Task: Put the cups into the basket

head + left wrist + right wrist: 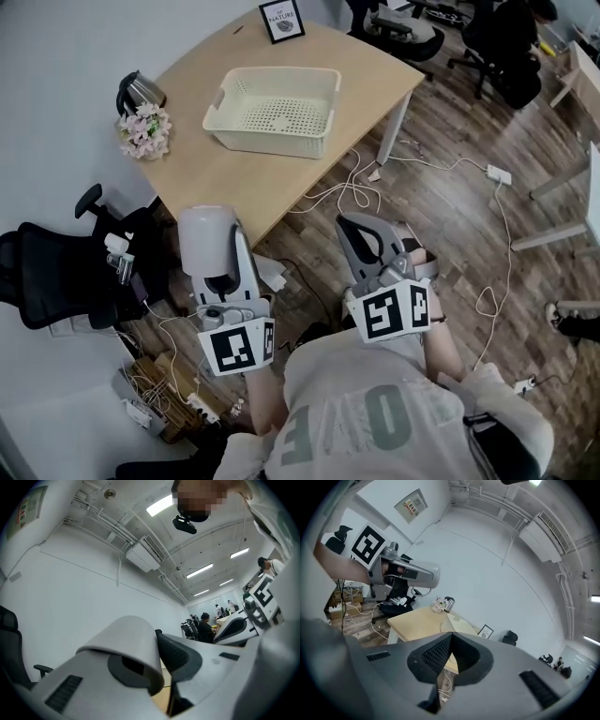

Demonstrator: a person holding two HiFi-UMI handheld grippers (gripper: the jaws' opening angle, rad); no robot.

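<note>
In the head view my left gripper (221, 268) is held low over the floor, in front of the table's near edge. It is shut on a pale grey cup (204, 236). In the left gripper view that cup (126, 641) fills the space between the jaws, rim toward the camera. My right gripper (353, 227) is beside it to the right. Its ribbed pads (436, 656) are pressed together with nothing in them. A cream perforated basket (234, 120) stands with nothing in it on the wooden table (206, 178), well ahead of both grippers.
A bunch of flowers (143, 131), a dark jug (139, 91) and a framed picture (281, 21) stand at the table's edges. A black office chair (56, 272) is at the left. Cables (352, 187) and a power strip (498, 174) lie on the wooden floor.
</note>
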